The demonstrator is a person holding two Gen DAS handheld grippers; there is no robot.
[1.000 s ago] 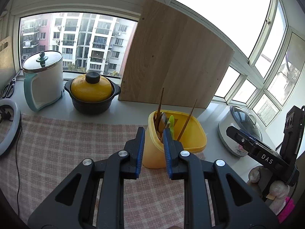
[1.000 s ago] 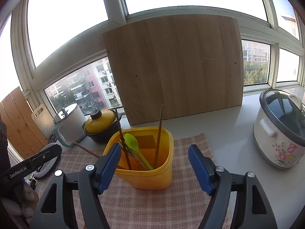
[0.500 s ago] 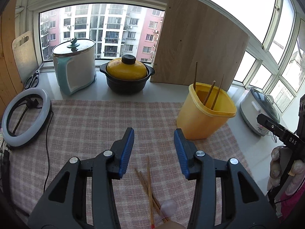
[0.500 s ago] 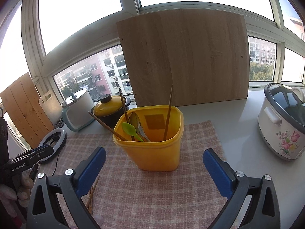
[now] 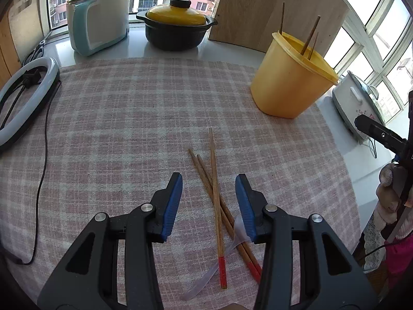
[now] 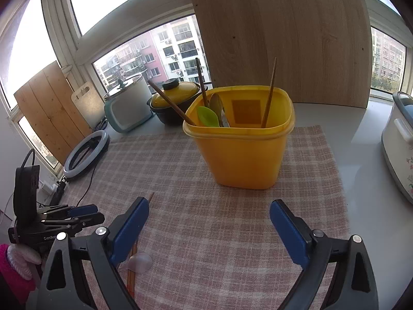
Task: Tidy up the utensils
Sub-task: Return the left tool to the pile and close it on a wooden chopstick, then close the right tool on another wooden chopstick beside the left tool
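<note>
Three red-tipped wooden chopsticks (image 5: pixel 214 196) lie on the checked cloth (image 5: pixel 124 118), over a clear plastic spoon (image 5: pixel 229 242). My left gripper (image 5: pixel 208 204) is open and empty, its jaws on either side of the chopsticks, just above them. The yellow utensil tub (image 6: pixel 242 152) stands on the cloth and holds chopsticks, a green spoon (image 6: pixel 207 116) and a metal spoon. The tub also shows in the left wrist view (image 5: pixel 289 80). My right gripper (image 6: pixel 207 228) is wide open and empty, in front of the tub. The clear spoon (image 6: pixel 140 262) shows by its left jaw.
A black pot with a yellow lid (image 5: pixel 176 25), a white kettle (image 5: pixel 99 23) and a wooden board (image 5: pixel 271 5) stand at the back. A ring light (image 5: pixel 23 95) with its cable lies left. A flowered cooker (image 6: pixel 400 144) stands right of the cloth.
My left gripper has pulled back from the tub, dropped toward the cloth and opened wider over the chopsticks. My right gripper has backed away from the tub and opened wider.
</note>
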